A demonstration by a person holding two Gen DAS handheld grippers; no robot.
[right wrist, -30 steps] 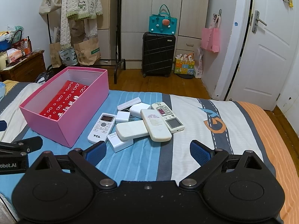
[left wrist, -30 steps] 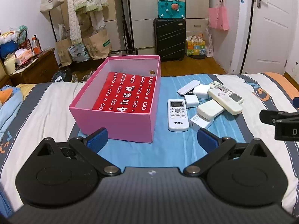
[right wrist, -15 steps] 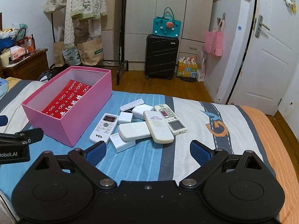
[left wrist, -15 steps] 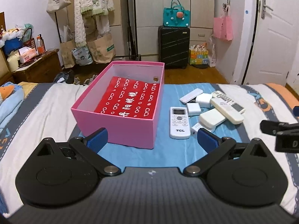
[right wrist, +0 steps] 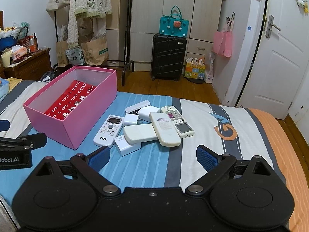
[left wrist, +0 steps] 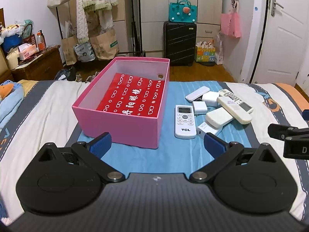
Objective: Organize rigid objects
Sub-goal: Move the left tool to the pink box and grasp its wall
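Left gripper: jaws spread, holding nothing, above the bed before the pink box. TCL remote and white remotes and chargers: clustered right of box. Right gripper: jaws spread, holding nothing.

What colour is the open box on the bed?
Pink outside, with a pale white lining; the box holds a red sheet printed with white glasses. Clearest in the left wrist view.

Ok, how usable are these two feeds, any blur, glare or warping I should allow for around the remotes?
Left wrist view: sharp, evenly lit, "TCL" legible on the TCL remote; fisheye bows the door at the edge. Right wrist view: equally sharp, no glare on the remote pile; dark vignette in the corners, and the pink box looks stretched.
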